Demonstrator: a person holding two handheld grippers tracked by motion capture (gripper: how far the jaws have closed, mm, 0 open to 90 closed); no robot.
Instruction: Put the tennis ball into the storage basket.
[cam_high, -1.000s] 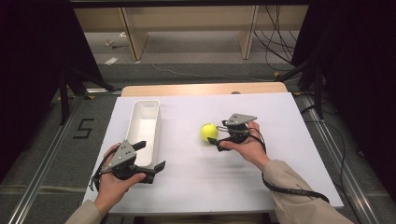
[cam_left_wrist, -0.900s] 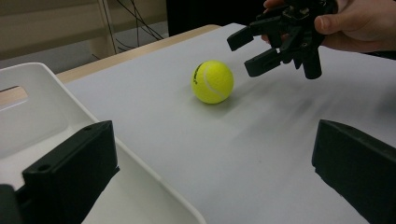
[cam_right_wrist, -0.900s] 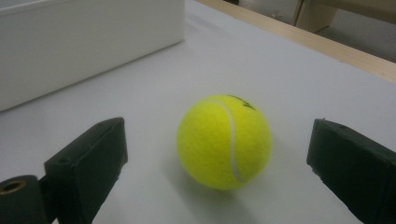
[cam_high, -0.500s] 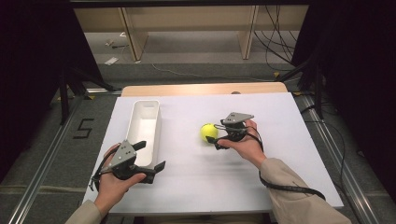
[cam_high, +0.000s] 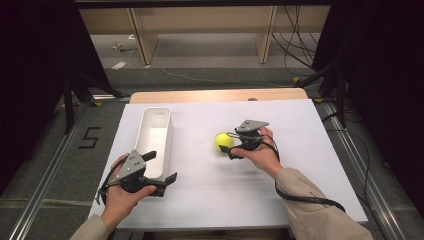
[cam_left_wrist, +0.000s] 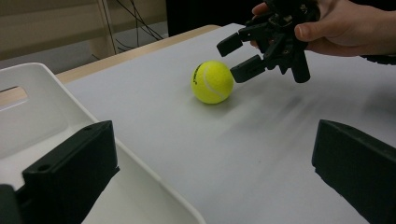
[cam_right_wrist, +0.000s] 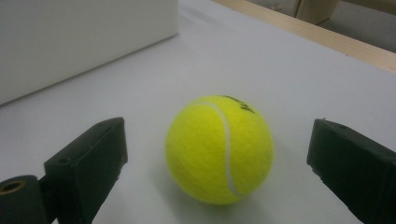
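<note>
We have our right gripper (cam_high: 226, 146) spread wide just short of the tennis ball (cam_right_wrist: 219, 149), so next we judge it must ease forward and close, our left gripper (cam_high: 161, 170) resting spread too.

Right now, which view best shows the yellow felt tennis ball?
The right gripper view: the yellow felt tennis ball sits close and sharp between that gripper's open jaws. The left gripper view shows it smaller; the high view shows a tiny ball.

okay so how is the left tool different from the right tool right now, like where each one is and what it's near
The left tool sits at the near end of the white bin, one jaw over its rim; the right tool is mid-table, jaws open either side of the tennis ball, not gripping it. The ball lies well ahead of the left tool. Both are open and hand-held.
</note>
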